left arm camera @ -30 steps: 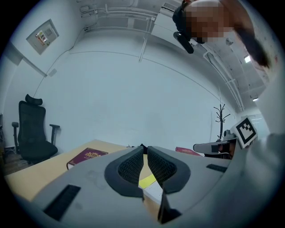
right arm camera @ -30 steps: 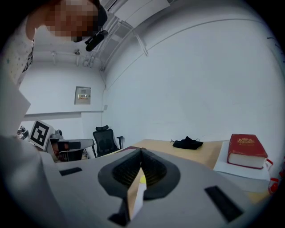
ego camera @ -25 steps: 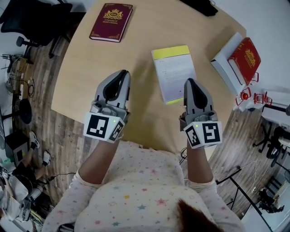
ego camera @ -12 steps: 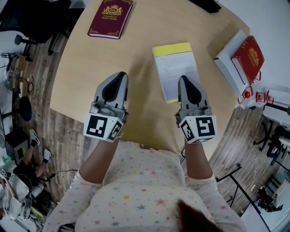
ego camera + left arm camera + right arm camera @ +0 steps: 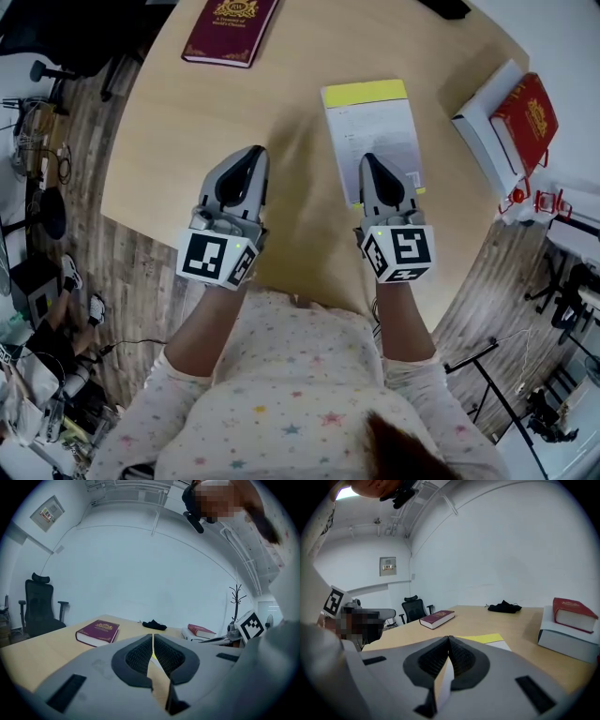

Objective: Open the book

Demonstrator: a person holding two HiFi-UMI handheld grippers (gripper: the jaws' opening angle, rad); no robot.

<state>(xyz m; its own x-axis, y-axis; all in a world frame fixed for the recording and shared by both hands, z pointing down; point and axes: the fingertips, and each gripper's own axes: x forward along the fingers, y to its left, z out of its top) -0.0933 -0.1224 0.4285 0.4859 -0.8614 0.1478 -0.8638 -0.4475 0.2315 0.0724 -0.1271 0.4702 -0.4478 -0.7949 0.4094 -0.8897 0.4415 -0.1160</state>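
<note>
The book (image 5: 373,133) lies shut on the round wooden table (image 5: 178,141); it is white with a yellow strip along its far edge. My right gripper (image 5: 368,159) is shut, its tips over the near part of the book; whether they touch it I cannot tell. From the right gripper view, the jaws (image 5: 449,638) meet, and the book's yellow strip (image 5: 483,639) shows just beyond them. My left gripper (image 5: 251,153) is shut over bare table, left of the book. Its jaws (image 5: 153,635) meet in the left gripper view.
A maroon book (image 5: 232,30) lies at the far left of the table. A red book (image 5: 525,120) rests on a white box (image 5: 473,131) at the right edge. A black cloth (image 5: 504,606) lies at the far side. An office chair (image 5: 414,607) stands beyond the table.
My right gripper has moved left and forward, from beside the book's near right corner to over its near edge. The left gripper has barely moved.
</note>
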